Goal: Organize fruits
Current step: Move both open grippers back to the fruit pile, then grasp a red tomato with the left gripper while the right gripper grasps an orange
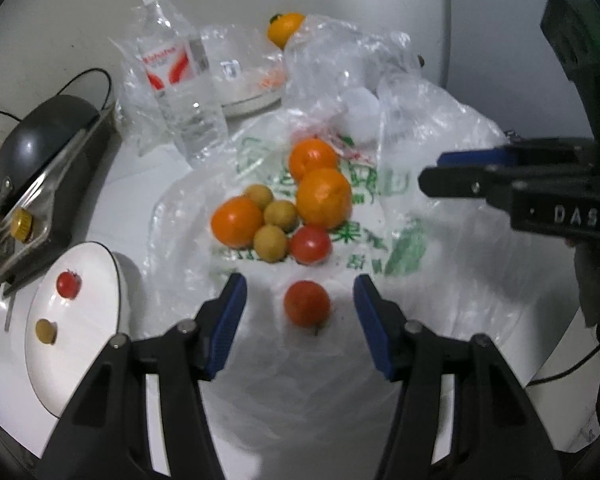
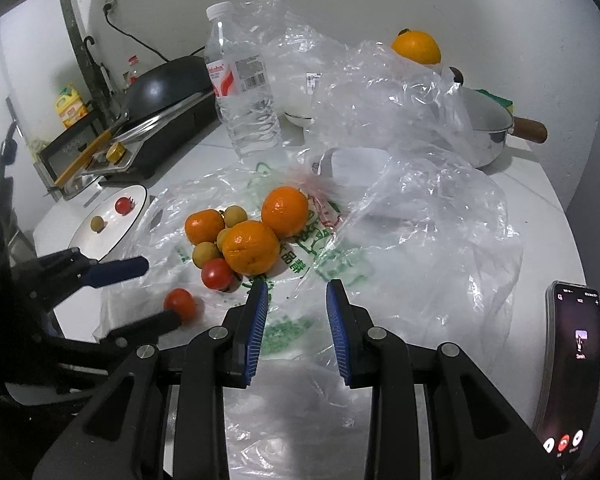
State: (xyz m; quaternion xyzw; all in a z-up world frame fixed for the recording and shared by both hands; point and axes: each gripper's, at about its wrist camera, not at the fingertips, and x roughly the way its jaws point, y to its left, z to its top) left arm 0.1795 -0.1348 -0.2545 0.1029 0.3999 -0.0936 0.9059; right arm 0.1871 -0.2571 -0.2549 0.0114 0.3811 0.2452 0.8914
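While the left wrist view took in the left tool [image 1: 300, 300] from behind and the right tool [image 1: 452, 172] side-on at its right edge, only the right wrist view showed the phone [image 2: 572, 372] with a lit screen on the worktop [image 2: 540, 208], the steel pan [image 2: 488, 132] with a wooden handle, and the yellow bottle [image 2: 70, 110] by the wall. That view also caught the left tool [image 2: 156, 292] side-on at its left edge.

Common to both views were a water bottle [image 1: 180, 80], upright behind the fruit, a dark wok [image 1: 40, 132] on a stove at the left, and crumpled clear bags [image 1: 420, 128] heaped behind and to the right of the pile. A lone orange [image 1: 285, 29] sat behind these bags, partly screened by them. A white plate [image 1: 96, 312] at the left carried one tomato [image 1: 69, 285] and one longan [image 1: 46, 331], well apart.

The pile lay on a printed bag [image 1: 380, 240]: three oranges [image 1: 323, 198], three longans [image 1: 281, 213] and a red tomato [image 1: 310, 245], all touching. A second tomato [image 1: 307, 309] lay apart from the pile, nearer the camera, between the blue pads [image 1: 228, 320] of the left tool, whose jaws stood wide apart and touched nothing. The right tool [image 2: 296, 332] hovered with jaws partly apart, empty, over the printed bag just in front of the pile [image 2: 244, 240].
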